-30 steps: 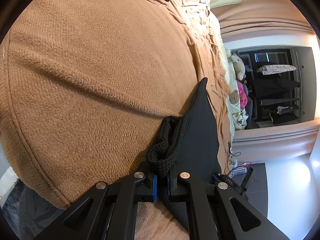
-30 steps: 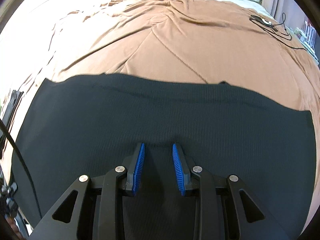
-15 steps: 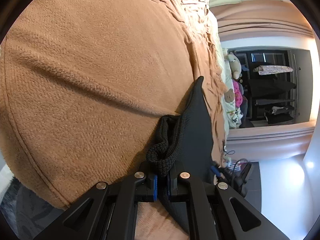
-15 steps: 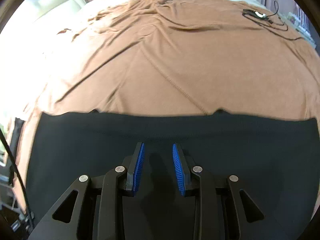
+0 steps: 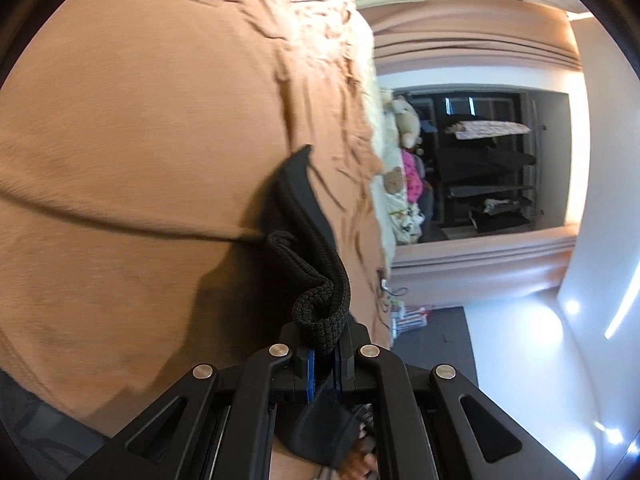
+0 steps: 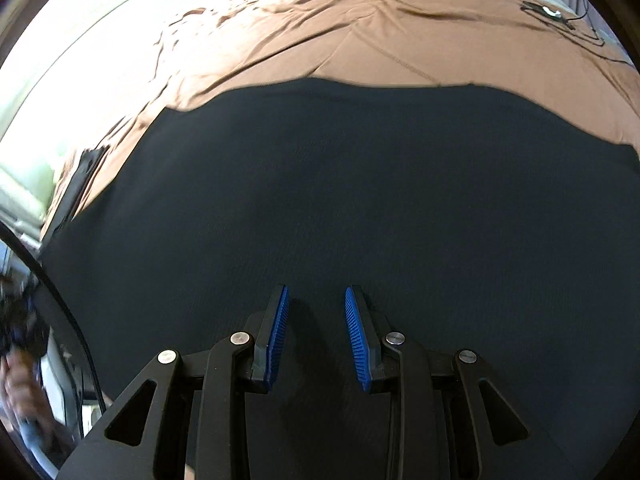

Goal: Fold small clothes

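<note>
A black knit garment (image 6: pixel 360 200) lies spread flat on a brown blanket (image 6: pixel 400 40) over a bed. My right gripper (image 6: pixel 316 332) is open and empty, its blue pads just above the near part of the garment. My left gripper (image 5: pixel 325 354) is shut on a bunched edge of the same black garment (image 5: pixel 316 280) and holds it lifted off the brown blanket (image 5: pixel 140 140). The cloth trails away from the fingers toward the far corner.
A black cable with a white plug (image 6: pixel 560 20) lies on the blanket at the far right. Another dark item (image 6: pixel 76 192) lies at the bed's left edge. Stuffed toys (image 5: pixel 404 124) and a dark wardrobe (image 5: pixel 488 168) stand beyond the bed.
My left gripper has lifted the pinched garment edge up and away from the blanket. The right view has shifted so the garment fills more of the frame; the right gripper stays open.
</note>
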`<state>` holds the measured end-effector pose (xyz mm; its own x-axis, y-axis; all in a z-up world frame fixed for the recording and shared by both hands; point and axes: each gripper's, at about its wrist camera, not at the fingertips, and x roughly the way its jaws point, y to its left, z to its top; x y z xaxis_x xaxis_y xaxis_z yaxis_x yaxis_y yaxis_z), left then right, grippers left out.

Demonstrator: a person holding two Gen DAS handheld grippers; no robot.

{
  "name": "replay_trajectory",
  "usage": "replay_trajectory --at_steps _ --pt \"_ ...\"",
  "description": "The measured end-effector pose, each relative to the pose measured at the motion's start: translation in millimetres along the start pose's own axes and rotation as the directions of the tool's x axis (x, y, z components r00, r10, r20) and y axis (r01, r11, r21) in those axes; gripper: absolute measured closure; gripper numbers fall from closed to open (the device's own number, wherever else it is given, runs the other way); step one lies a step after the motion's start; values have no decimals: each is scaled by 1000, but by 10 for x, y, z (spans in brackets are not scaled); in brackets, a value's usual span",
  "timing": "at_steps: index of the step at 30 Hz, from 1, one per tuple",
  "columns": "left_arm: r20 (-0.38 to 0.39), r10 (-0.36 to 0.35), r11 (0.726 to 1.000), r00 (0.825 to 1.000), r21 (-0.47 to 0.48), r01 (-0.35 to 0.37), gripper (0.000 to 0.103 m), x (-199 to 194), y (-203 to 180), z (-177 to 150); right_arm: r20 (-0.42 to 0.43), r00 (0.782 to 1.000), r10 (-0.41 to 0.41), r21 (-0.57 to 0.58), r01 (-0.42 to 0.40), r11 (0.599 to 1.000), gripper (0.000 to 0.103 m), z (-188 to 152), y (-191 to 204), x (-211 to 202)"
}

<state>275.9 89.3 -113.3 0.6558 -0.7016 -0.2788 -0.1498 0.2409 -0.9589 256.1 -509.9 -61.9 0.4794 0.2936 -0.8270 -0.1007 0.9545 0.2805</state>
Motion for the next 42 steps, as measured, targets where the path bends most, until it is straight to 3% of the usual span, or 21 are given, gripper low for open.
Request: replay_trajectory --at_steps 11,21,29,36,39,42 --pt "-50 -74 996 996 40 76 98 230 -411 28 12 998 54 -18 -54 998 77 -470 32 -162" --pt "-91 -117 989 989 81 124 98 414 -726 -34 26 988 154 -15 -153 988 77 -845 31 -187" --pt "-103 -122 986 987 105 133 98 495 -862 -38 96 976 196 2 -197 980 94 -812 -36 -302" --pt "-106 -120 985 987 114 132 98 539 -935 -35 124 969 212 68 -222 973 97 -736 -120 -133" --pt "-113 -127 983 985 117 140 98 574 -1002 -23 85 978 190 100 -198 975 97 -786 -148 39" --pt "-129 -125 979 984 148 144 98 650 -1127 -29 80 969 236 130 -245 961 97 -891 -170 39"
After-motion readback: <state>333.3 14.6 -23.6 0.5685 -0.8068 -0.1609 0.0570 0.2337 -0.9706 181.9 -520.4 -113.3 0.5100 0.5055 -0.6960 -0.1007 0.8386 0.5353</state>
